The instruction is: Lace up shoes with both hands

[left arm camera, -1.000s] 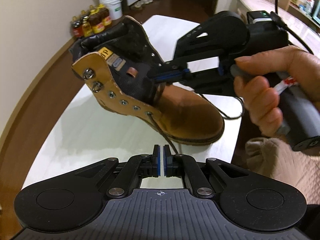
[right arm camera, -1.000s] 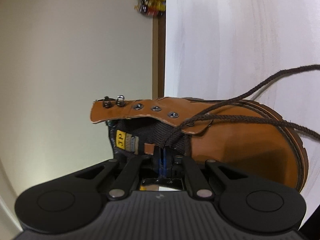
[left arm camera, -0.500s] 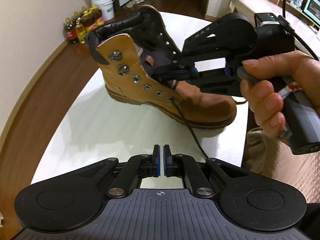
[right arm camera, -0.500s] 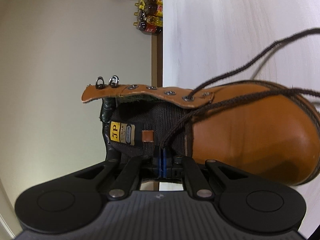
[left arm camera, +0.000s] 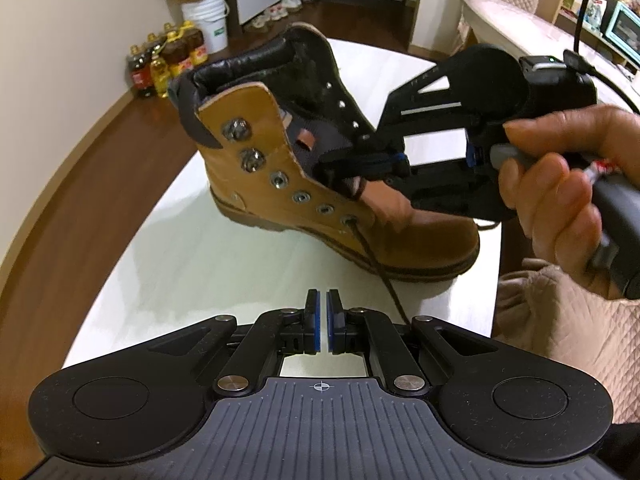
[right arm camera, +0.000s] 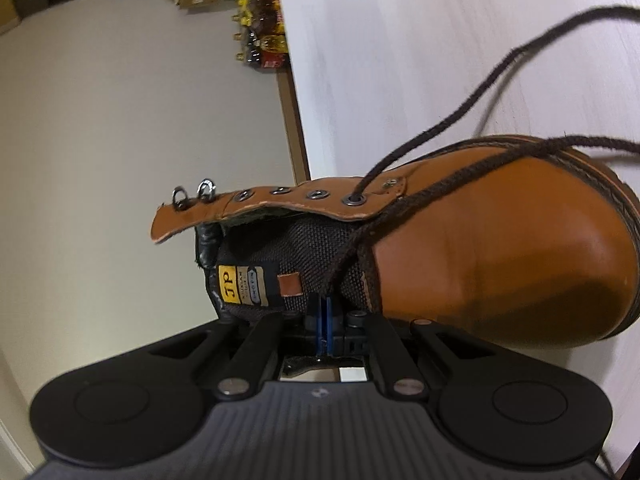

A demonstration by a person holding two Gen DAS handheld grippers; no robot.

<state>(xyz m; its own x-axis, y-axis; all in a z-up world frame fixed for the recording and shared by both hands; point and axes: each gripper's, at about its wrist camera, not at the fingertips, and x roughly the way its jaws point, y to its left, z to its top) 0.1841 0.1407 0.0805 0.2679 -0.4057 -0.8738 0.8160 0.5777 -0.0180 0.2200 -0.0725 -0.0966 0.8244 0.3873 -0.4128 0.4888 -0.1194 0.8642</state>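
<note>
Done: lace (right arm camera: 404, 156) through only my boot's (left arm camera: 404, 236) lowest eyelets.
Left: upper eyelets empty.
Right claw (left arm camera: 362, 160): pinching lace.
Left claw (left arm camera: 321, 320): closed, empty.

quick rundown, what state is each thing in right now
boot: upright on the table, mostly unlaced, tongue area open
lace: through the lowest eyelet only, ends loose
left hand-held gripper: shut, empty
right hand-held gripper: shut on the lace at the tongue
table: white, holds the boot
</note>
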